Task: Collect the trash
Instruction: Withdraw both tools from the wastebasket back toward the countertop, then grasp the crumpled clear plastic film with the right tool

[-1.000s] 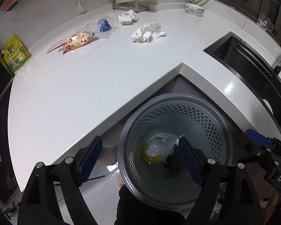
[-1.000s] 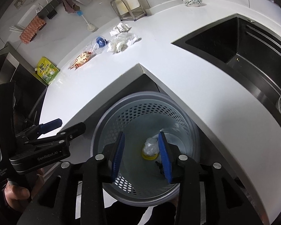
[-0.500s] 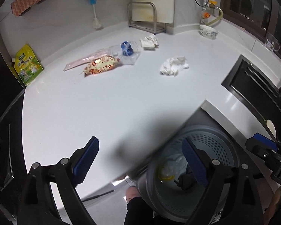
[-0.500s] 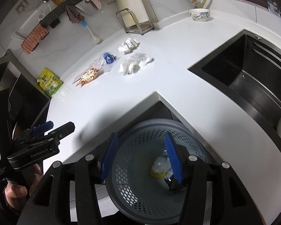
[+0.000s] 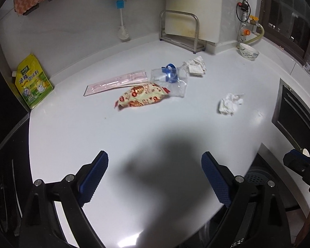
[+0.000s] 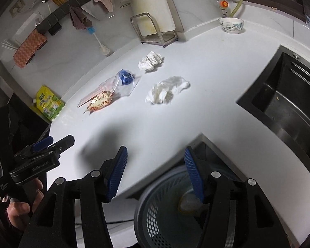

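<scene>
My left gripper [image 5: 155,171] stands wide and empty over bare counter [image 5: 72,136]; my right gripper [image 6: 155,171] is opening, nothing between its pads. Remaining trash lies mid-counter: snack wrapper [image 5: 142,97], plastic cup [image 6: 124,82], crumpled tissue [image 6: 167,92]. Bin [image 6: 167,217] sits below the counter edge, ready for drops

Your left gripper [image 5: 155,174] tilts steeply downward, its blue-padded fingers [image 5: 94,176] spread wide with nothing between them. Your right gripper [image 6: 155,174] also angles down, its jaws opening and empty. Off to its left, your left hand [image 6: 20,208] wraps around the handle of the other gripper, fingers curled on the grip, its tips pointing forward the same way.
</scene>
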